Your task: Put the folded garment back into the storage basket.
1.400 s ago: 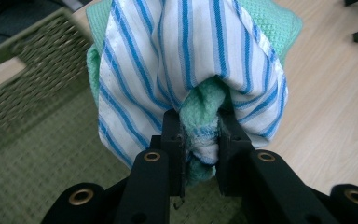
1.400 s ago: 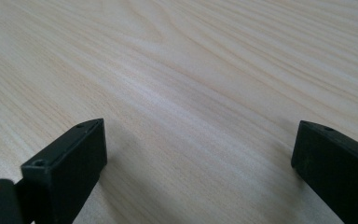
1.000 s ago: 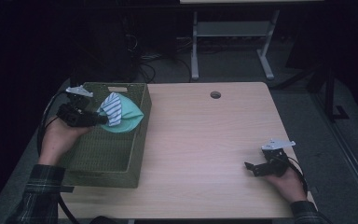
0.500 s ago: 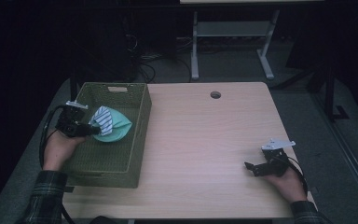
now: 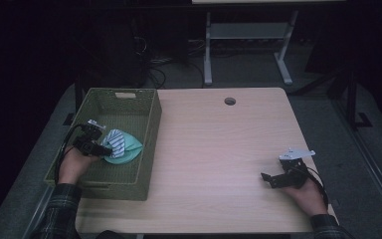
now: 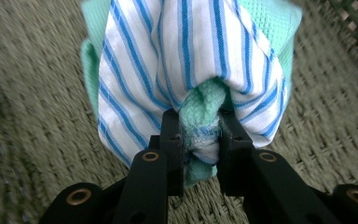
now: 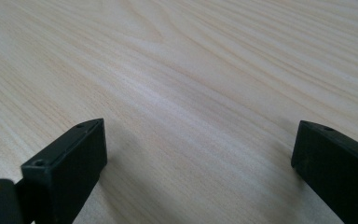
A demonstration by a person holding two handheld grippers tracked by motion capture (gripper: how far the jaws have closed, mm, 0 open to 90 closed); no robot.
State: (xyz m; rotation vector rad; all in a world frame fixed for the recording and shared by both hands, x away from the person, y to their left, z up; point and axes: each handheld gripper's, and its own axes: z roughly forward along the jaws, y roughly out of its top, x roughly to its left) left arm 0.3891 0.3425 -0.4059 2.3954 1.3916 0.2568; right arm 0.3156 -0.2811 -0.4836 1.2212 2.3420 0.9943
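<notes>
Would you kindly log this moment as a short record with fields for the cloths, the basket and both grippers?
held item: bundle of a blue-and-white striped cloth and a mint-green textured cloth
container: olive-green woven basket, at the left of the light wooden table
bundle position: inside the basket, low over its floor
left gripper: shut on the bundle
right gripper: open, holding nothing, low over the bare tabletop
</notes>
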